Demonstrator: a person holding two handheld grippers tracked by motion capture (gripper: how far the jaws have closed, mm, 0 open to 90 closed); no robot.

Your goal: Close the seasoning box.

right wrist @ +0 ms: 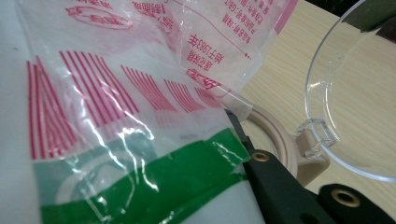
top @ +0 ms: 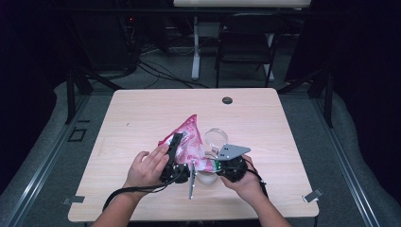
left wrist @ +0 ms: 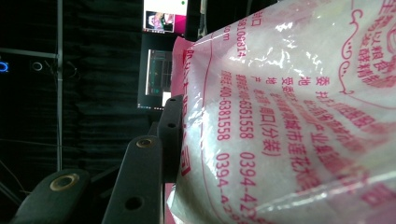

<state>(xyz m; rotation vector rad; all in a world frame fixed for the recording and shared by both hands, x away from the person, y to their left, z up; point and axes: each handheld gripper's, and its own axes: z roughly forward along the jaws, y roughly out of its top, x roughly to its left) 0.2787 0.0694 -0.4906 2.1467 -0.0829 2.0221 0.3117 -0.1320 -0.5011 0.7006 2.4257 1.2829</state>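
A pink-and-white printed plastic bag (top: 189,139) of white contents, with a green band at one end, is held up over the table's near middle. My left gripper (top: 177,138) clamps its left edge; in the left gripper view one black jaw presses the bag (left wrist: 289,116) and the other is hidden behind it. My right gripper (top: 216,165) grips the green-banded end (right wrist: 140,182), one jaw showing beside it. A beige-rimmed jar (right wrist: 279,140) with a clear hinged lid (right wrist: 355,98) stands just under the bag.
The light wooden table (top: 142,113) has a dark grommet hole (top: 227,100) near its far edge. The clear lid (top: 215,136) stands open right of the bag. A black chair (top: 246,42) and a desk leg stand beyond the table.
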